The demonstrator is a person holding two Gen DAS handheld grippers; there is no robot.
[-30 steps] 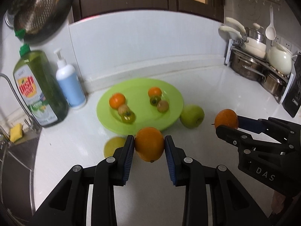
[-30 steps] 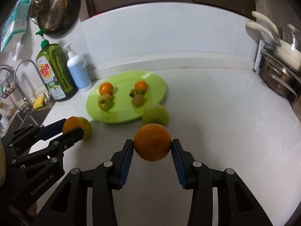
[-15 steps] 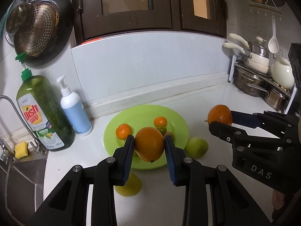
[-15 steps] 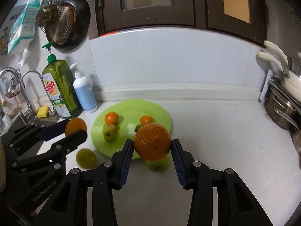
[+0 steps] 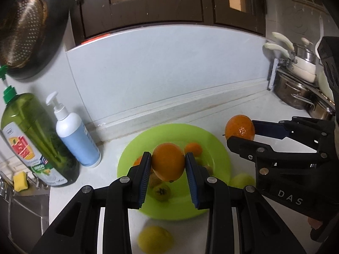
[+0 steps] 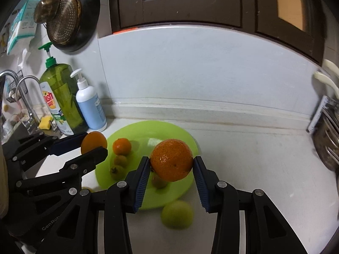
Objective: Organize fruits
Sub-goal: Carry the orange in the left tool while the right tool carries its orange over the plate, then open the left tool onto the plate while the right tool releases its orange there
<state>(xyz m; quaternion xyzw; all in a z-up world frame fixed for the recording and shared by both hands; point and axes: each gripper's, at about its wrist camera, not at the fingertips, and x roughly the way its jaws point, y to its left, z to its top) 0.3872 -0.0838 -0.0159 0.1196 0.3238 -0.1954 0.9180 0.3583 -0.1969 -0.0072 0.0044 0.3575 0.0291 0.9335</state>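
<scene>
Lime-green plate (image 5: 220,154), orange oranges (image 6: 172,159), black tools (image 5: 168,162) with blue pads (image 5: 144,180)

A white countertop (image 6: 254,169) is backed by a pale wall panel (image 6: 201,67); dark brown cabinet doors (image 5: 161,4) are set above it; a metal colander (image 6: 63,19) is hung at the left; steel pots (image 5: 296,89) are stacked at the right; a tap (image 6: 23,89) is seen by the sink.
</scene>
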